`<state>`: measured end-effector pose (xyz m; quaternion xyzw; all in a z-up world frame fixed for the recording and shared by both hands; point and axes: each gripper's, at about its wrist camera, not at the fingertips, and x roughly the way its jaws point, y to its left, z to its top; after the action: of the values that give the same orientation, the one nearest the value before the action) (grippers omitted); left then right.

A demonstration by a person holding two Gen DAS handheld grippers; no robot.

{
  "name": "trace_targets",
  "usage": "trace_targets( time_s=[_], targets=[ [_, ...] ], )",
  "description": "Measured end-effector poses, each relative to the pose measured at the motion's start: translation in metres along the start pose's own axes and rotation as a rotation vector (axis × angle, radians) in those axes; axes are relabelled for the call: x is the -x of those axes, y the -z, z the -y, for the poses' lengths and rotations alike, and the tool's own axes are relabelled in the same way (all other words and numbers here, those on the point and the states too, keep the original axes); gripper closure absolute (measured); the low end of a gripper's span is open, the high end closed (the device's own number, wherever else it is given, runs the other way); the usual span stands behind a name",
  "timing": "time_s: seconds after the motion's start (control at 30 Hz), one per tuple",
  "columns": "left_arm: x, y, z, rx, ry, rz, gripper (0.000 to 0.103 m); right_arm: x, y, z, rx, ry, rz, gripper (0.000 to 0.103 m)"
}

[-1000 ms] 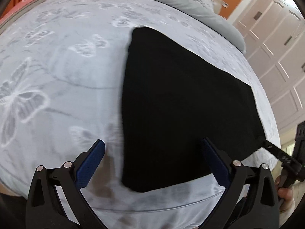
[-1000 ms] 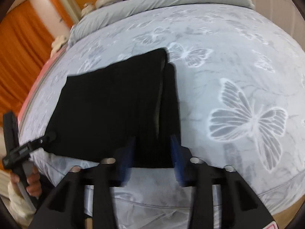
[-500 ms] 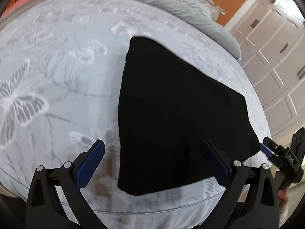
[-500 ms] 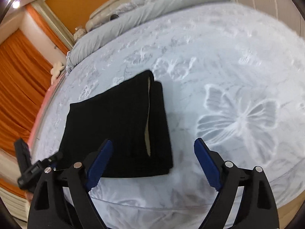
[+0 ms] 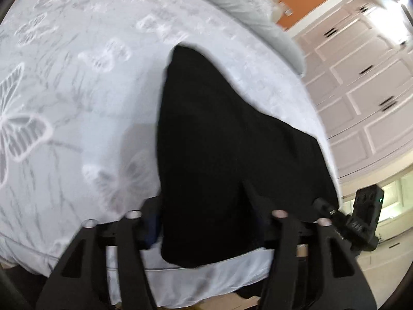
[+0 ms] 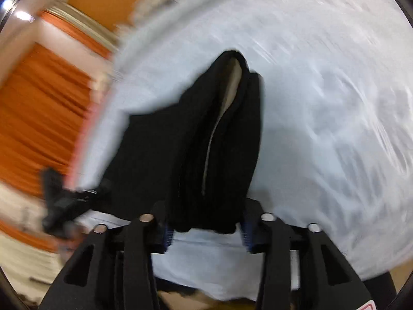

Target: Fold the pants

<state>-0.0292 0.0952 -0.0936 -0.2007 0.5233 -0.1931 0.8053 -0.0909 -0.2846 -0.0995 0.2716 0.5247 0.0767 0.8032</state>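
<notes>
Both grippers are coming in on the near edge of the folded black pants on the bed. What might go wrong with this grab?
1. The right gripper is closing around the stacked edge of the black fabric pants; it may catch only some layers, spoiling the fold.
2. The left gripper, also closing, could pinch the pale butterfly-print bedsheet along with the cloth.
3. The right view is blurred, so aim there is uncertain.

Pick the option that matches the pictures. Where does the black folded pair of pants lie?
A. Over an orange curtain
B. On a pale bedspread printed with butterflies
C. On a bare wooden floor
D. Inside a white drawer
B: the black folded pair of pants lies flat on the pale butterfly-print bedspread, whose white butterfly shapes show beside the cloth in the left wrist view.
</notes>
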Motion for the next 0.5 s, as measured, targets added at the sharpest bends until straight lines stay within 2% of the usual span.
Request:
trace_targets(
  time_s=[0.03, 0.07, 0.1, 0.13, 0.2, 0.27, 0.33, 0.4, 0.5],
  targets=[
    [-0.005, 0.003, -0.001, -0.006, -0.074, 0.010, 0.025, -0.004, 0.002, 0.006, -0.039, -0.018, 0.001, 0.038],
    [-0.006, 0.004, -0.001, -0.014, -0.101, 0.020, 0.017, -0.004, -0.001, 0.007, -0.059, -0.043, 0.009, 0.035],
    [-0.006, 0.006, 0.001, -0.024, -0.120, 0.030, 0.006, -0.002, -0.005, 0.005, -0.054, -0.049, 0.014, 0.028],
    [-0.006, 0.007, 0.004, -0.043, -0.116, 0.042, 0.005, 0.000, -0.007, 0.003, -0.036, -0.039, 0.033, 0.019],
    [-0.009, 0.007, 0.007, -0.053, -0.103, 0.033, 0.005, -0.002, -0.008, 0.001, -0.036, -0.012, 0.061, 0.018],
    [-0.019, 0.006, 0.004, -0.010, -0.087, 0.002, 0.005, -0.013, -0.008, 0.005, -0.080, -0.024, 0.028, 0.017],
    [-0.031, 0.005, 0.001, 0.029, -0.074, -0.023, 0.005, -0.014, -0.009, 0.001, -0.087, -0.010, 0.041, 0.015],
    [-0.033, 0.006, 0.008, 0.020, -0.085, 0.003, 0.005, -0.019, -0.011, -0.006, -0.080, -0.012, 0.044, 0.014],
    [-0.038, 0.004, 0.017, 0.004, -0.060, 0.001, 0.006, -0.019, -0.017, -0.010, -0.065, -0.040, 0.053, 0.014]
  ],
)
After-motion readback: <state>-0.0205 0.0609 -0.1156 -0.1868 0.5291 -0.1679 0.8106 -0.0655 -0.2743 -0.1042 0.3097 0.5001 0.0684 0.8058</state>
